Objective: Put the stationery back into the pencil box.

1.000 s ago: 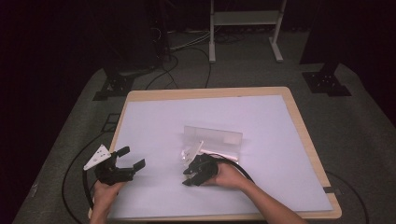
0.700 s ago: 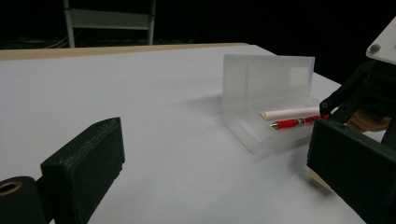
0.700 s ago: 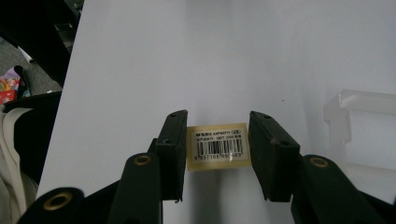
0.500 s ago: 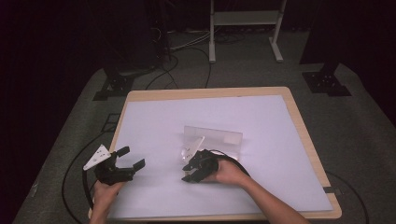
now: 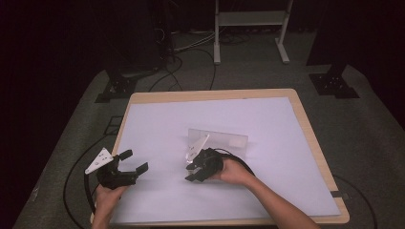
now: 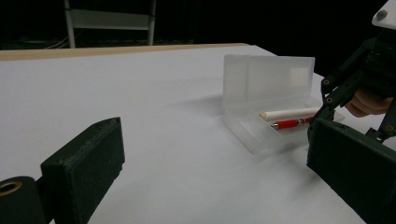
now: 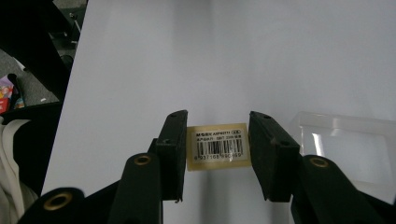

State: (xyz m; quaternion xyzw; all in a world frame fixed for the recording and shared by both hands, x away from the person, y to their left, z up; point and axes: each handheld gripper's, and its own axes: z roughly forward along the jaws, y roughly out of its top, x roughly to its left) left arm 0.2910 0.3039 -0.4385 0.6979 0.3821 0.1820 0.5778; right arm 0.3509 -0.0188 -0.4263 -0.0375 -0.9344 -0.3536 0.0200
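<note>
Overhead, a person sits at a wooden table (image 5: 305, 119) covered by a white sheet, with a two-jaw gripper in each hand. The left gripper (image 5: 130, 161) rests near the table's left front corner, its jaws spread wide with nothing between them. The right gripper (image 5: 190, 171) sits near the middle of the sheet, well apart from the left one.

Seen along the right gripper's own jaws, a small cream-coloured block with a barcode label (image 7: 217, 147) sits between the two black pads; both pads lie against its sides, so the right gripper pinches it just above the white sheet.

Just beside the right gripper, on its far side, a frosted clear plastic pencil case (image 6: 268, 84) stands open, its lid upright behind the shallow tray. From the left gripper's view, the case lies ahead and to the right of the spread jaws. Inside the tray lie a white pen (image 6: 289, 113) and a red pen (image 6: 289, 124), side by side.
</note>
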